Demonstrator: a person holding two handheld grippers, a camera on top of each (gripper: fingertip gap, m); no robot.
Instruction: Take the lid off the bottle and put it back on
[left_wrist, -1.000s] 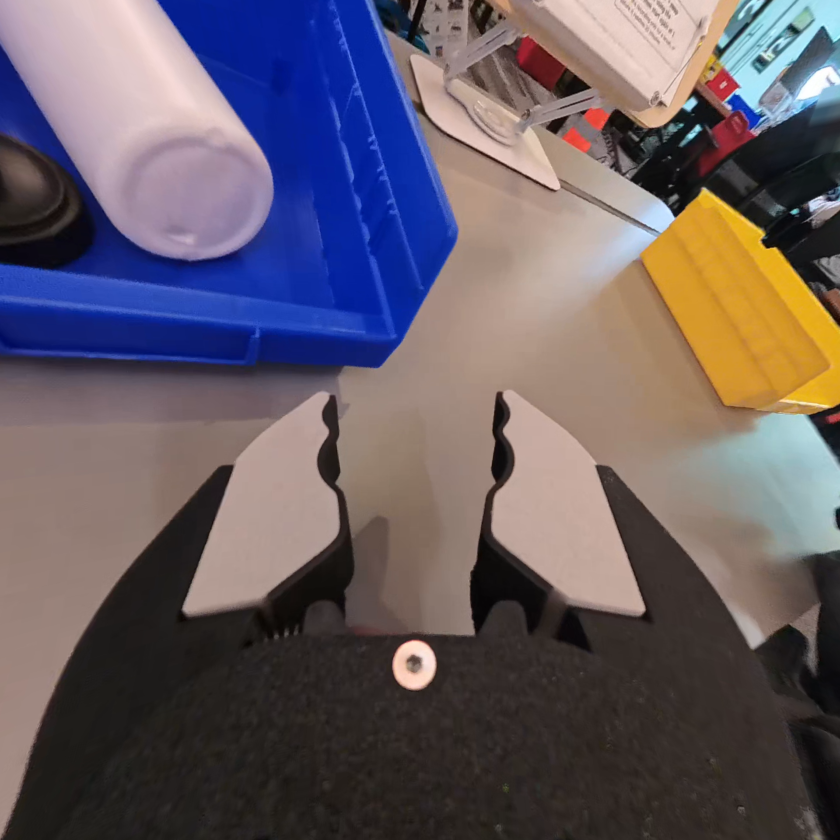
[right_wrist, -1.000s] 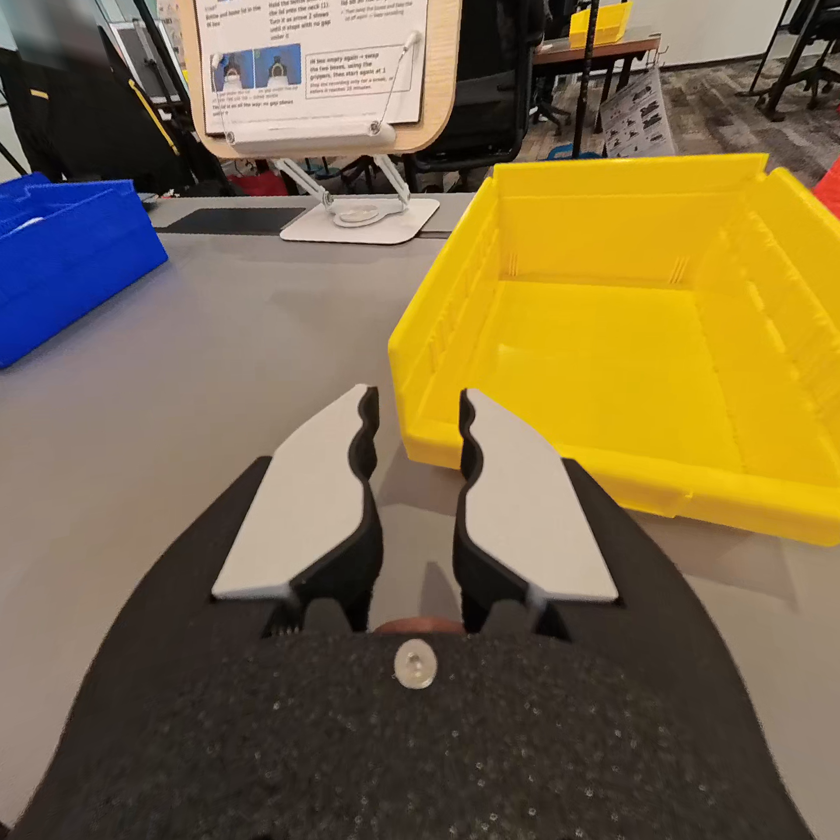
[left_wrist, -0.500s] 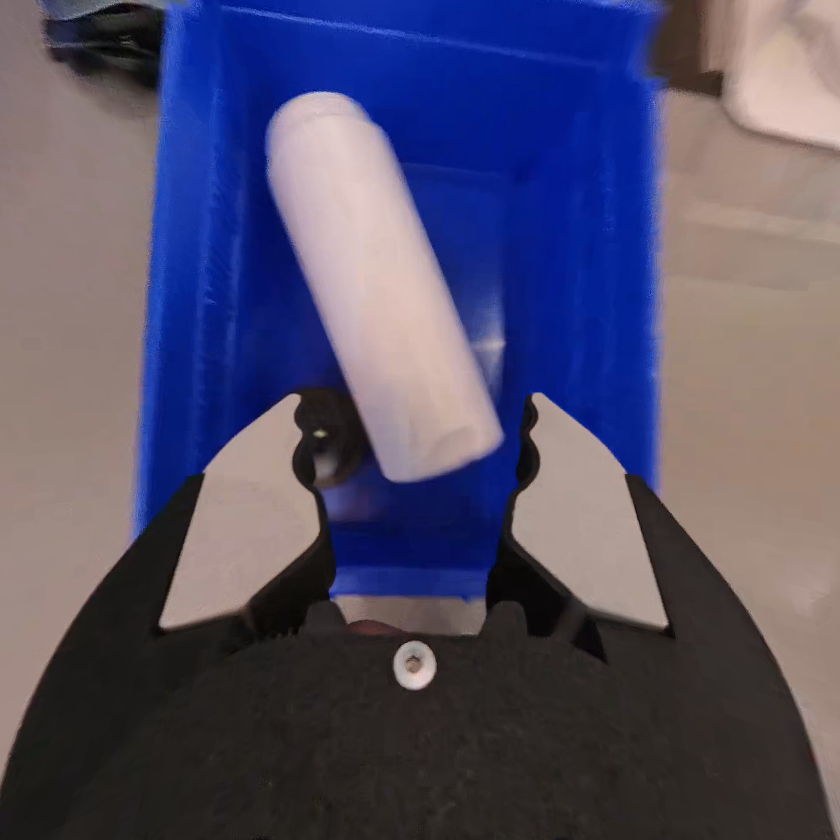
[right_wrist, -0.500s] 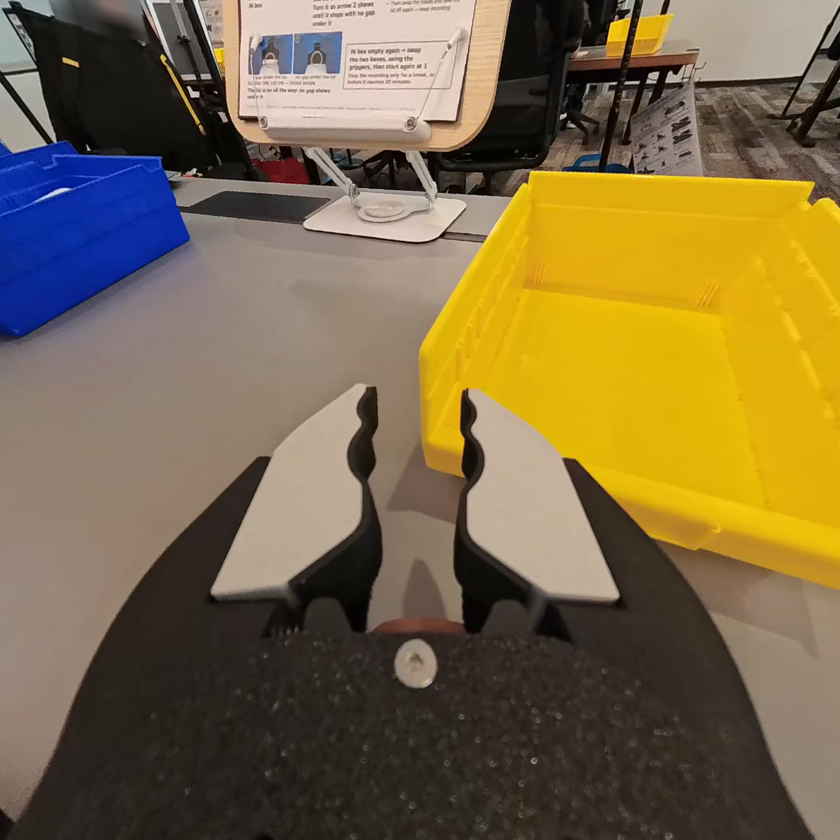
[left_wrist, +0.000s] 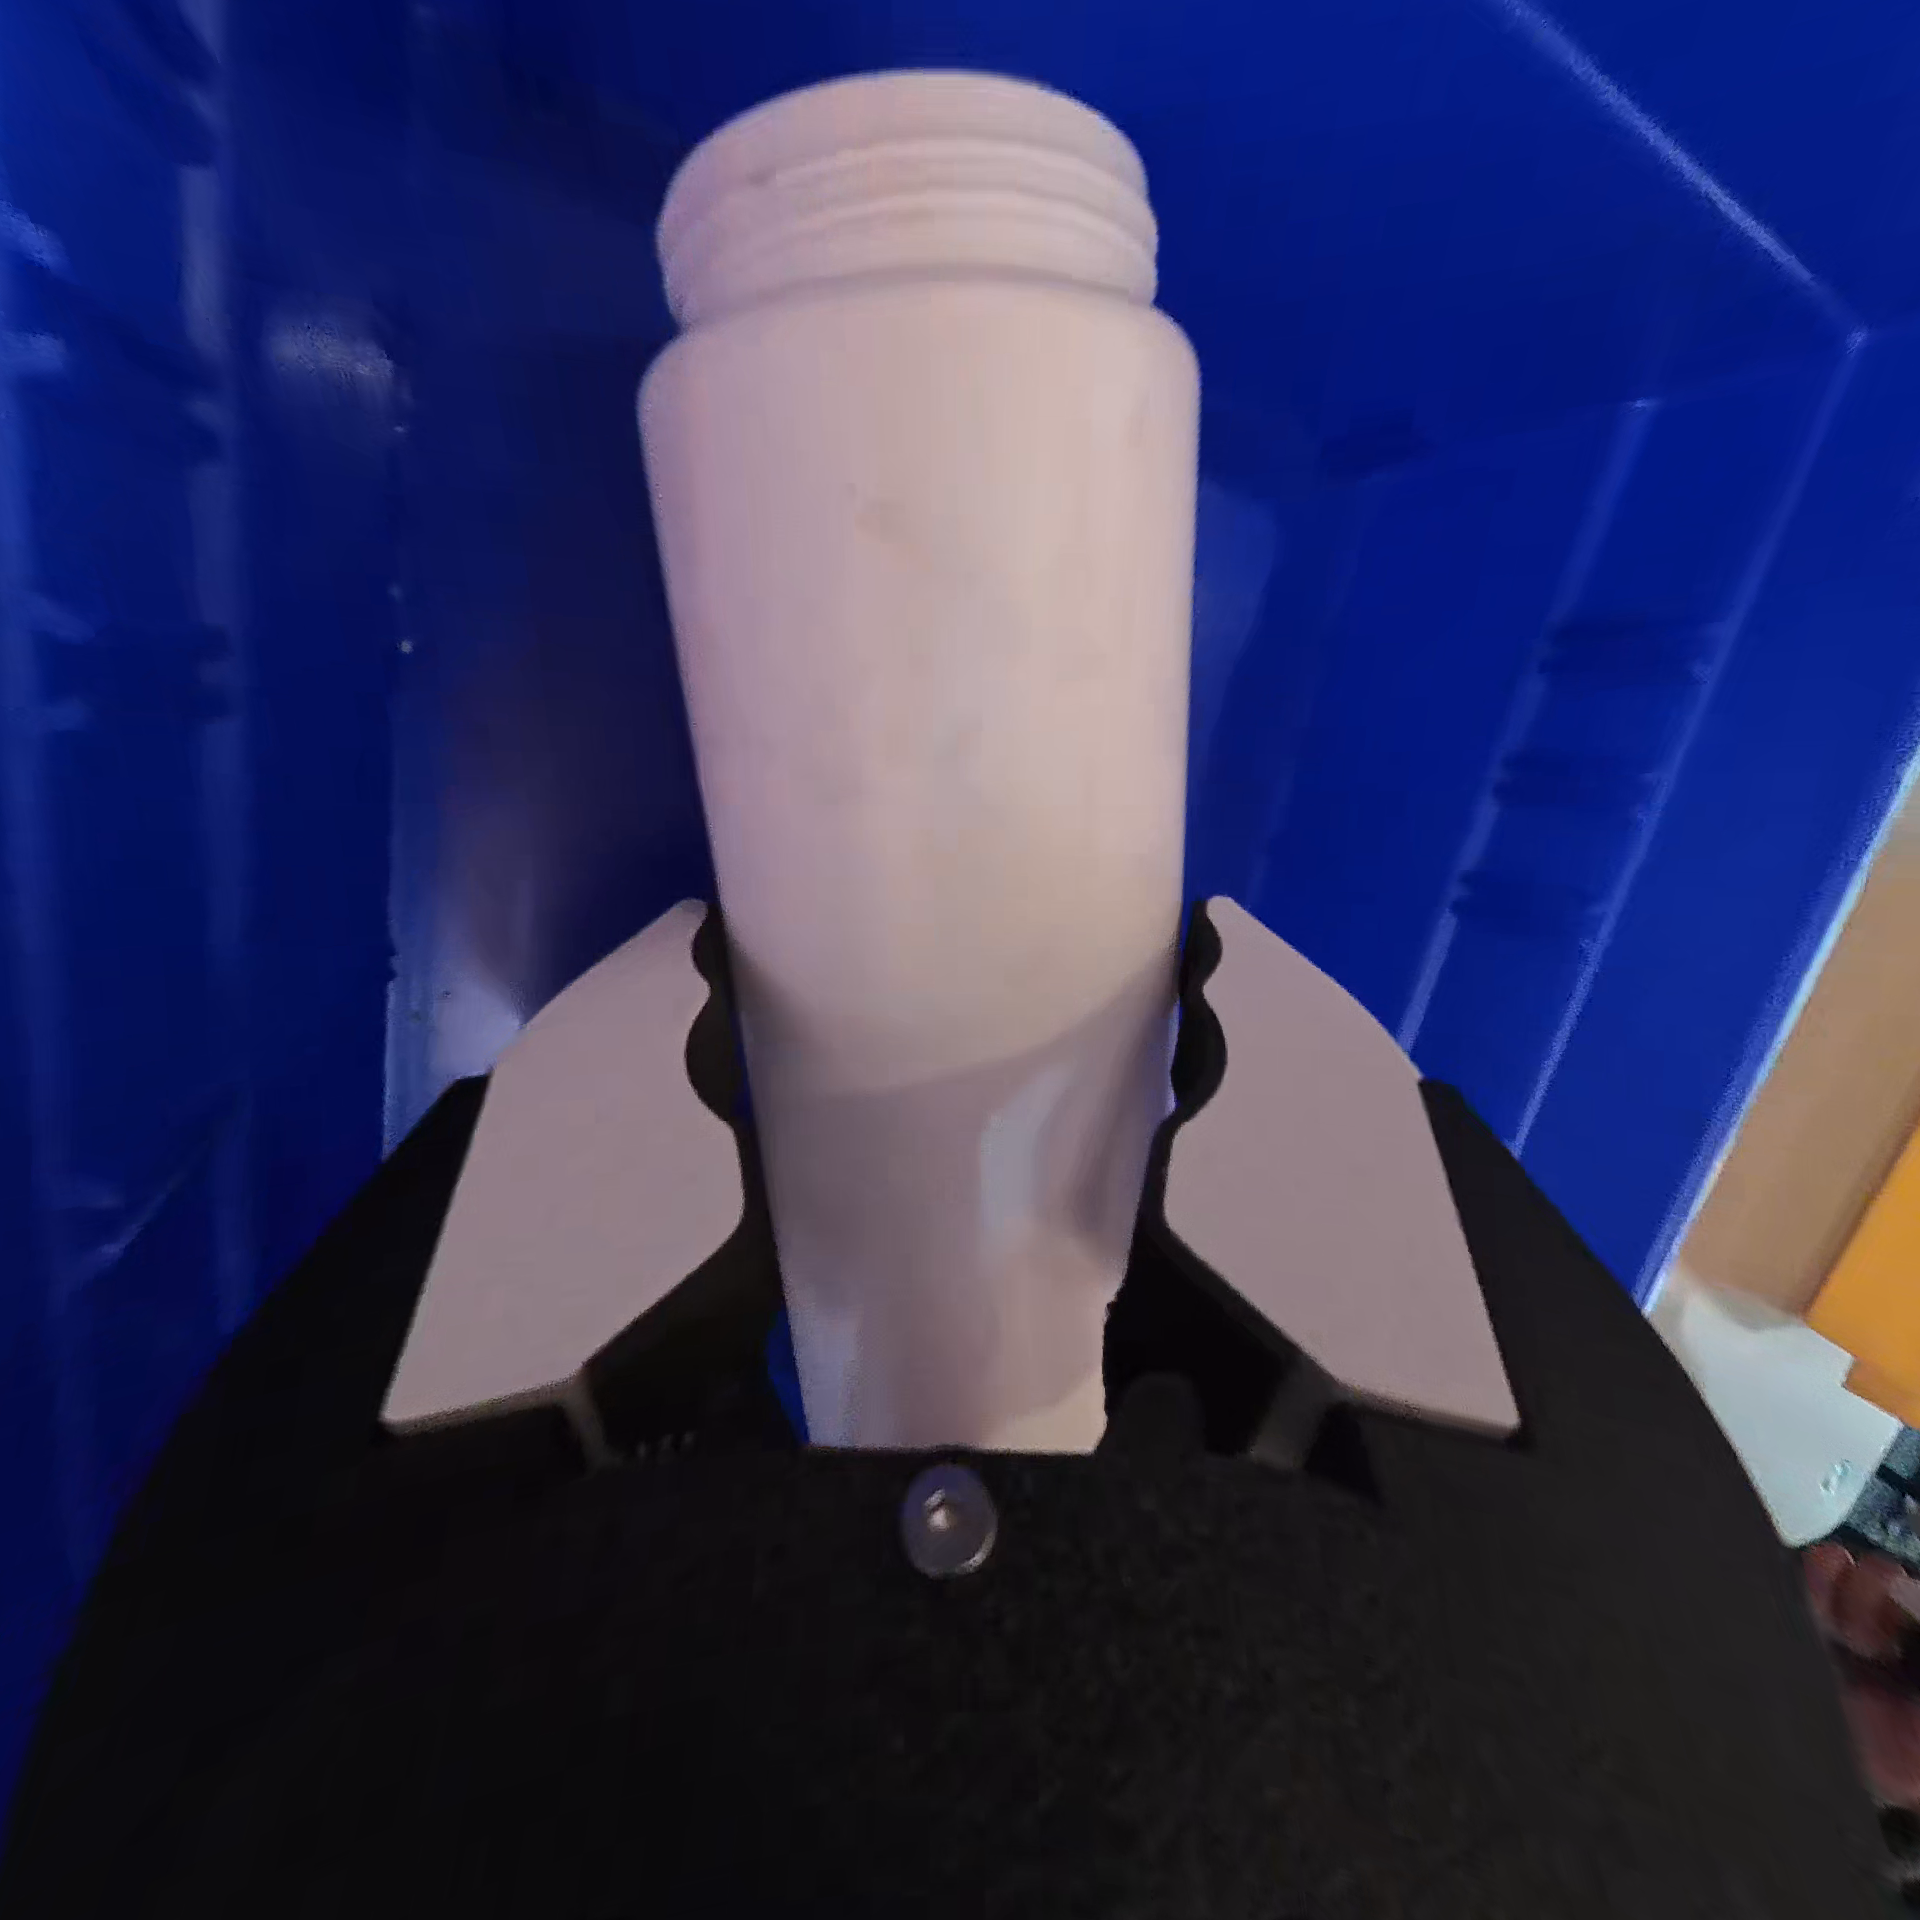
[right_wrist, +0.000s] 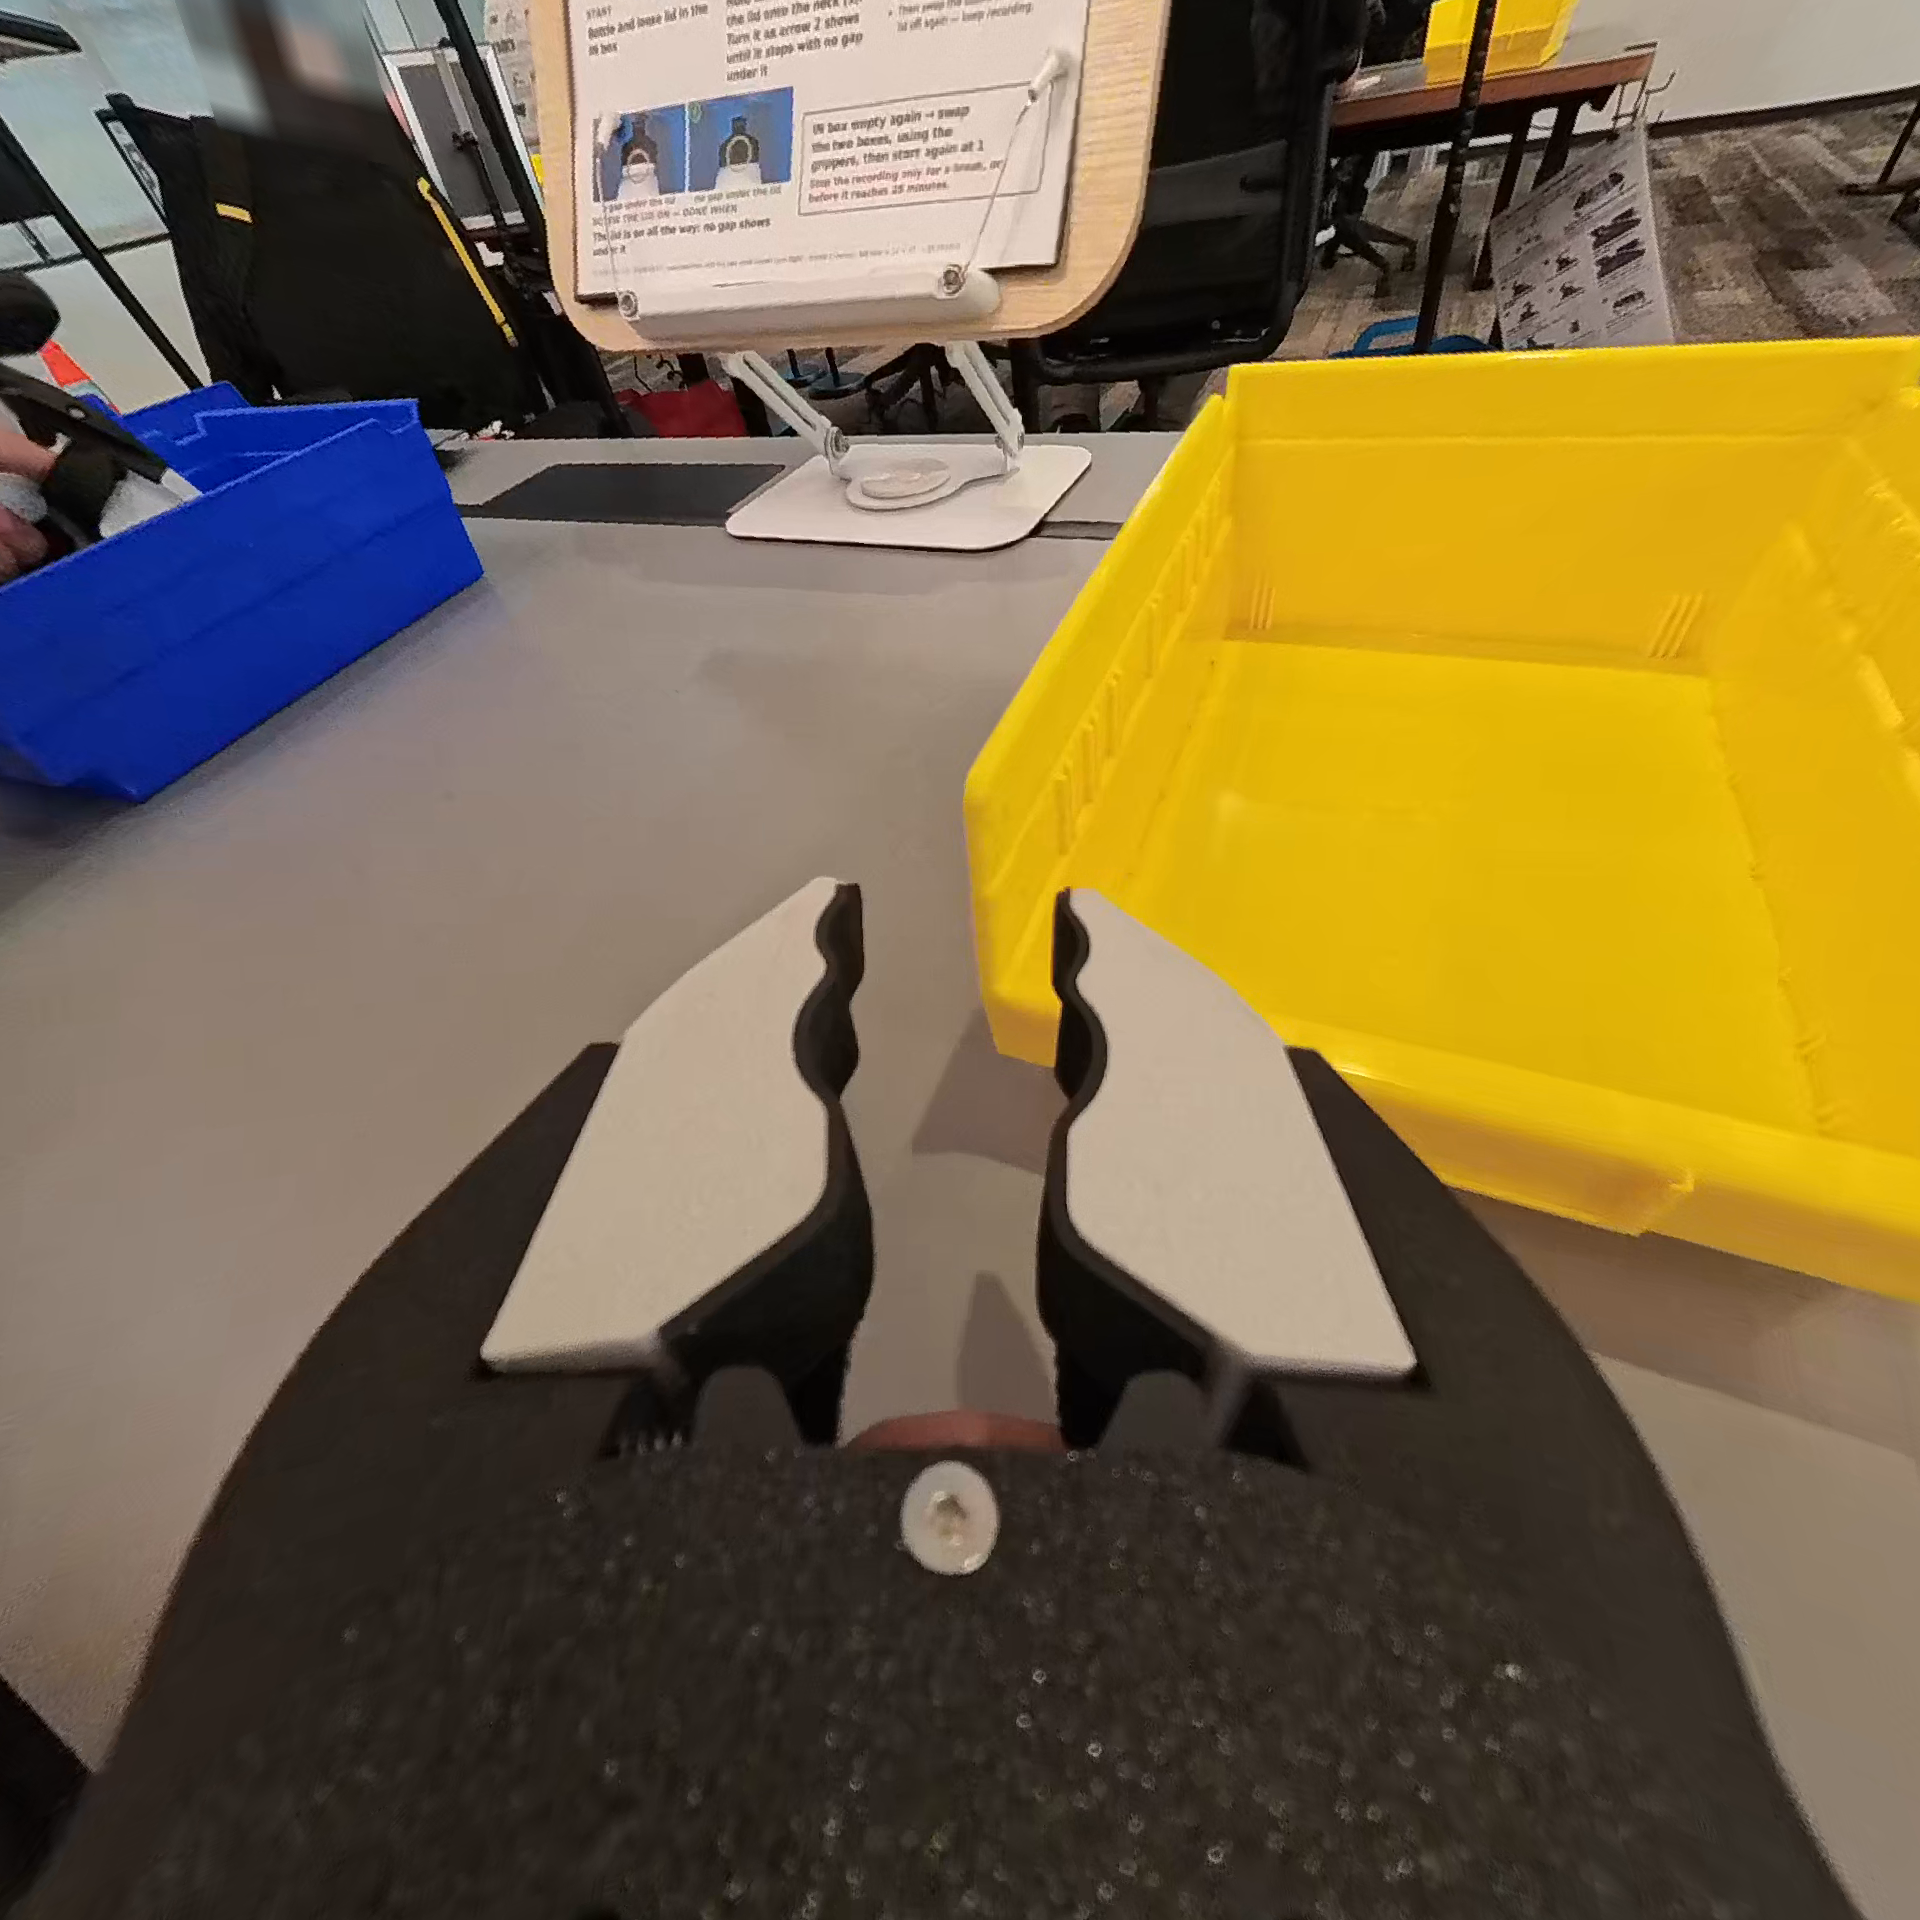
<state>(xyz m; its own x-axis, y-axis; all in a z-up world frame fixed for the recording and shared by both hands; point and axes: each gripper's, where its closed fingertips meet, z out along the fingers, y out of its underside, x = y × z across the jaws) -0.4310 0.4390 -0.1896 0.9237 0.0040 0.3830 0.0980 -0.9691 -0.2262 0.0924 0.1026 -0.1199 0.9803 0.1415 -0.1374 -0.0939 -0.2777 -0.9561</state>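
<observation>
- Left wrist view: the left gripper (left_wrist: 945, 997), over bare table a second ago, now straddles the white bottle (left_wrist: 925, 644) in the blue bin (left_wrist: 1558, 520); its fingers (left_wrist: 582, 1174) look closed on the body (contact blurred); threaded neck bare at upper centre, lid unseen.
- Right gripper (right_wrist: 956, 997) stays parted and empty beside the yellow bin (right_wrist: 1455, 831); lifting the bottle looks next.

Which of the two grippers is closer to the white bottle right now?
Left. The left gripper is inside the blue bin, its fingers on either side of the white bottle. The right gripper hovers over the grey table beside the yellow bin.
</observation>
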